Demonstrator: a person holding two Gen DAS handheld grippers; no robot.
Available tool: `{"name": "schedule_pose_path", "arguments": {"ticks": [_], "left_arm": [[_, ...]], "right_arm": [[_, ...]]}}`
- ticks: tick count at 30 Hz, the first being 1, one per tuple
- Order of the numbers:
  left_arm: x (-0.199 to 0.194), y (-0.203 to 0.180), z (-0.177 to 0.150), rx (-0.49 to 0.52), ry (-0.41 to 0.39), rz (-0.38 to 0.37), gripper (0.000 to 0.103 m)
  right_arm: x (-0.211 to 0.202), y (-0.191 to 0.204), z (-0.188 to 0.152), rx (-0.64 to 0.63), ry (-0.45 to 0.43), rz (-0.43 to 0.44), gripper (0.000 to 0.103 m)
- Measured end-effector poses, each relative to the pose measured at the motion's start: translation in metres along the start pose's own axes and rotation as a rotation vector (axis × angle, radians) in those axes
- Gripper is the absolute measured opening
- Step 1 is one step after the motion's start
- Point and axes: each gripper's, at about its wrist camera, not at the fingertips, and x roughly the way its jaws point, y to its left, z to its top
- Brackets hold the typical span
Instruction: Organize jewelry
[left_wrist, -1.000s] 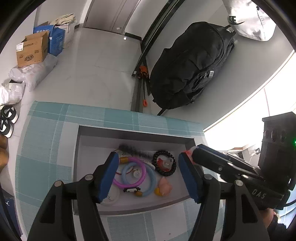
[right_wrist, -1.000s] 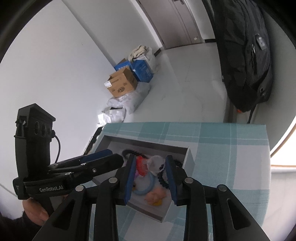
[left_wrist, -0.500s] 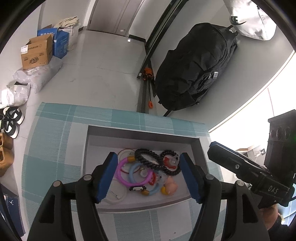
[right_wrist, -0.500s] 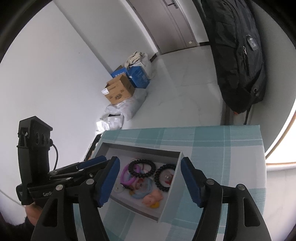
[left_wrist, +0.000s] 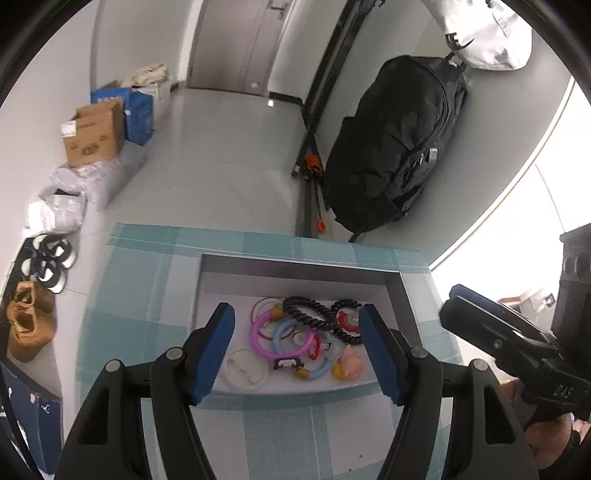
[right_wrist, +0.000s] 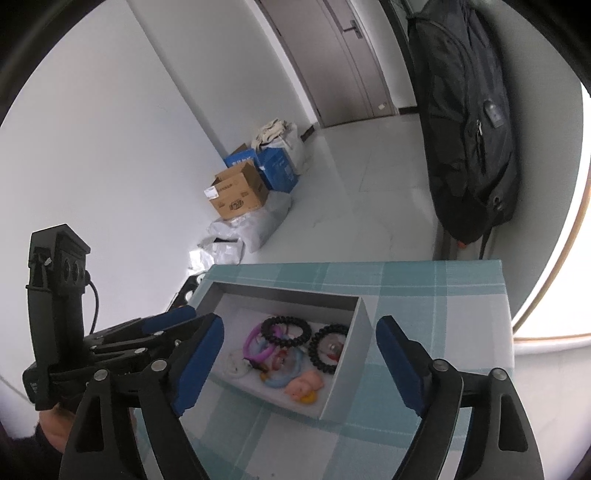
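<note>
A grey open box sits on a teal checked tablecloth. Inside lie two black coil bands, a pink ring, a blue ring, clear rings, and a small pink duck. My left gripper is open and empty, above the box's near edge. My right gripper is open and empty, held above the box; it also shows at the right of the left wrist view.
The table's far edge drops to a pale floor. A black backpack leans on the wall. Cardboard and blue boxes, bags and shoes lie at the left. A bright window is on the right.
My right gripper opened and let a black coil band drop into the box, then drew back. Both grippers have risen and pulled away from the box.
</note>
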Motion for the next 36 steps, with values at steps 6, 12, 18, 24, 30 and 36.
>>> {"name": "schedule_pose_path", "arguments": {"ticks": [6,12,18,24,30,36], "left_arm": [[-0.025,-0.008,-0.009,0.031,-0.066,0.071,0.065],[-0.046,-0.012,-0.020,0.004,-0.111,0.072,0.065],[-0.058,-0.016,-0.040,0.001,-0.148,0.104,0.065],[-0.061,-0.016,-0.057,-0.006,-0.147,0.126,0.066],[-0.063,-0.014,-0.070,-0.006,-0.149,0.162,0.066],[-0.060,-0.013,-0.081,-0.006,-0.137,0.191,0.066]], "right_arm": [[-0.026,0.014,-0.015,-0.060,-0.063,0.000,0.092],[-0.055,0.029,-0.030,-0.125,-0.138,0.007,0.099],[-0.069,0.029,-0.050,-0.104,-0.148,-0.006,0.103],[-0.076,0.036,-0.070,-0.131,-0.143,-0.035,0.103],[-0.080,0.038,-0.088,-0.126,-0.124,-0.049,0.103],[-0.081,0.040,-0.098,-0.130,-0.122,-0.059,0.103]]}}
